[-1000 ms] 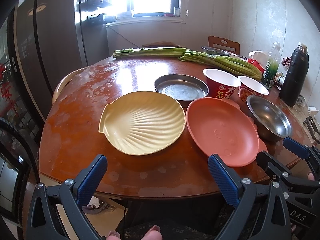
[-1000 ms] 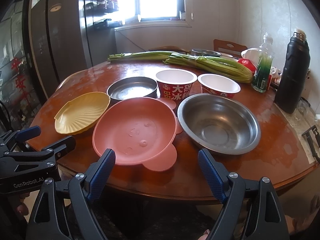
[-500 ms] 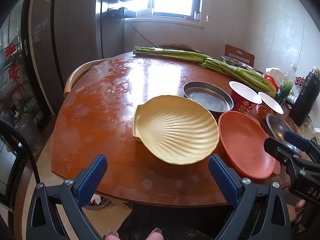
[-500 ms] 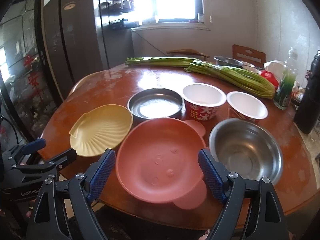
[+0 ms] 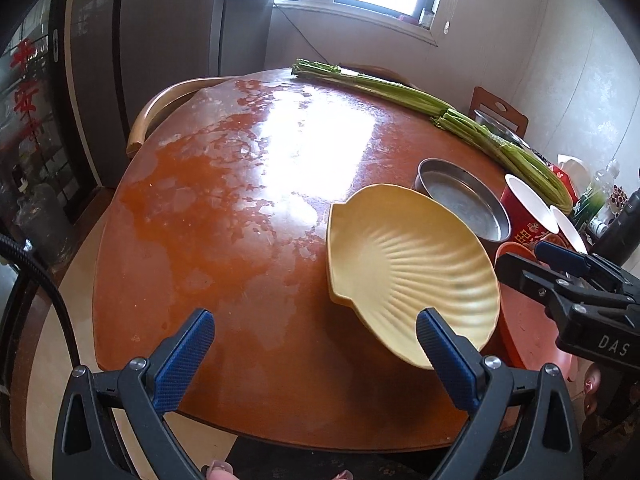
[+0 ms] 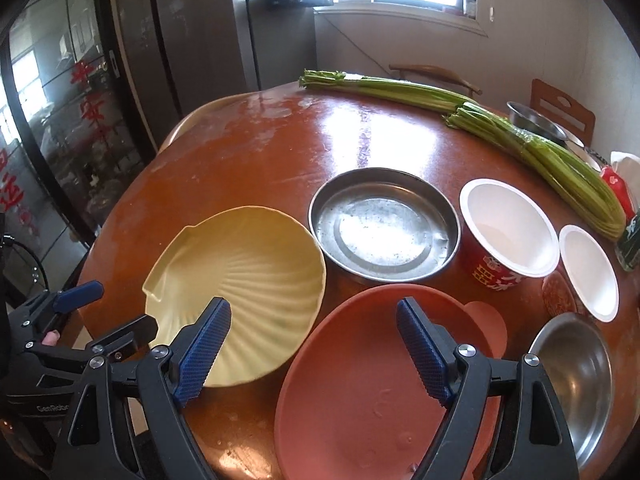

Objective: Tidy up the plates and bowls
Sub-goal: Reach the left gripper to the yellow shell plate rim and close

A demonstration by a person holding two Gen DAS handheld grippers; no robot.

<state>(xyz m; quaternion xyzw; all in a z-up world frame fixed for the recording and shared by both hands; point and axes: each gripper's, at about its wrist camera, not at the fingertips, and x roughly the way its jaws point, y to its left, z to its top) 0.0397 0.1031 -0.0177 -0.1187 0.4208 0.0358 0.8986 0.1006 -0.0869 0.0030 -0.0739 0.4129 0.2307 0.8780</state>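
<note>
A yellow shell-shaped plate (image 5: 408, 268) (image 6: 244, 280) lies on the round wooden table (image 5: 240, 208). A salmon-pink plate (image 6: 368, 384) (image 5: 524, 320) sits to its right. Behind them stand a flat steel dish (image 6: 382, 224) (image 5: 464, 200), two red paper bowls (image 6: 506, 228) (image 6: 588, 276) and a steel bowl (image 6: 576, 376). My left gripper (image 5: 316, 360) is open and empty at the near table edge, left of the yellow plate. My right gripper (image 6: 314, 344) is open and empty over the pink plate's near left part; it also shows in the left wrist view (image 5: 560, 264).
Long green vegetable bundles (image 6: 480, 120) (image 5: 440, 116) lie across the far side of the table. Bottles and a black flask (image 5: 620, 232) stand at the right edge. Chairs (image 5: 160, 112) (image 6: 560, 108) stand around the table, dark cabinets to the left.
Both grippers have moved left and closer over the table. The left view now faces the bare left part of the table; the right gripper now hangs over the pink plate. Dishes have not moved.
</note>
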